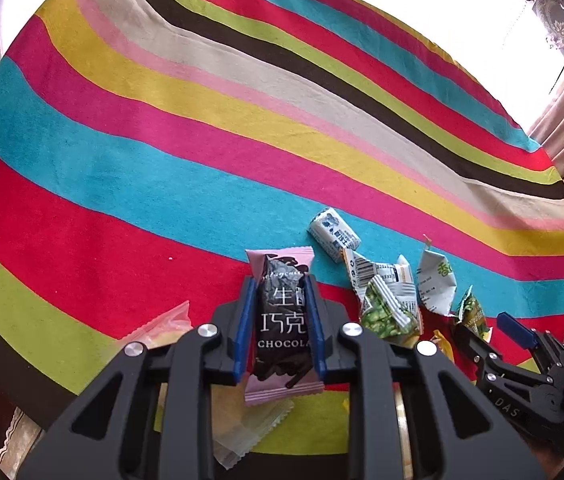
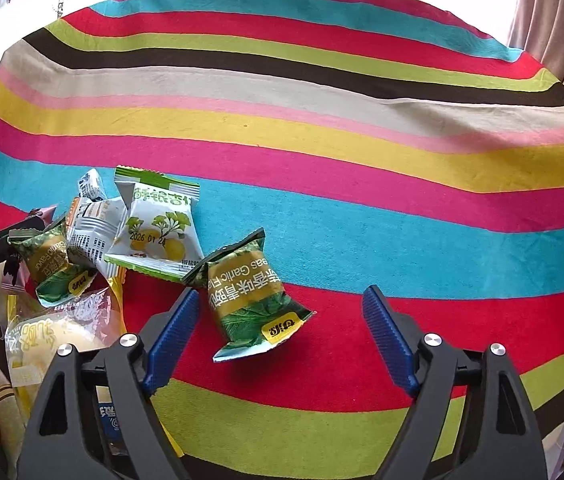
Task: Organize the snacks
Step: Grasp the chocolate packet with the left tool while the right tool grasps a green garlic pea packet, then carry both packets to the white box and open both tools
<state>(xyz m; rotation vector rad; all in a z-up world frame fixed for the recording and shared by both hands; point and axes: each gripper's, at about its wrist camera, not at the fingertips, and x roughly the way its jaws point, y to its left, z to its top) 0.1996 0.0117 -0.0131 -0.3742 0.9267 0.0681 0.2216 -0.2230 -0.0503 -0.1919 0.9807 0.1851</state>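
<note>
On striped cloth (image 2: 322, 216), snack pile (image 2: 154, 232) lay left of right gripper (image 2: 282, 332), jaws spread wide beside garlic pea packet (image 2: 250, 296). Left gripper (image 1: 280, 328) clamped chocolate bar (image 1: 282, 320) above cloth.

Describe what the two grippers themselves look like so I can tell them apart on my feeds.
Both look alike. The left gripper and right gripper are matte black linkage frames with cut-out windows, round silver pivot bolts, and ribbed blue pads on the fingers. In the left wrist view, the right gripper's body shows white lettering reading "DAS". No cables or sleeves are visible.
</note>
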